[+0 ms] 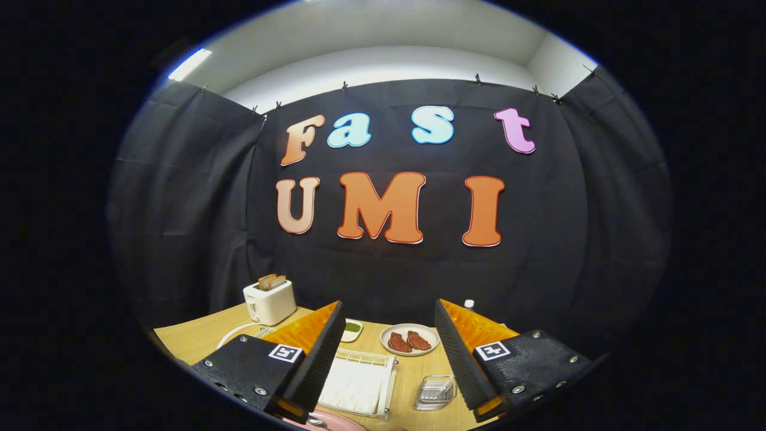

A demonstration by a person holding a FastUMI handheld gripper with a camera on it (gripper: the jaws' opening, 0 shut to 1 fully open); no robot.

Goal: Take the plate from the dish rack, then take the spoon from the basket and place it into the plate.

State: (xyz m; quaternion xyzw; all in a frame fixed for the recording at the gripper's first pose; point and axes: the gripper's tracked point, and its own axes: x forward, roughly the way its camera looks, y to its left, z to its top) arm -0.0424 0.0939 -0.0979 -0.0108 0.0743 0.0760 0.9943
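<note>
Jaws spread wide, empty, above white dish rack (359,383). Pink plate (335,422) nearest: probably stiff, slick, breakable; best pinched at rim.

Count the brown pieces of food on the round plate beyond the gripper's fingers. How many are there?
2. Both lie side by side on the plate, beyond the open gripper: one piece nearer the toaster side, the other piece beside it. None seems hidden.

The gripper (390,341) has two wedge-shaped fingers (326,353) on textured blocks with silver screws and square black-and-white markers.
</note>
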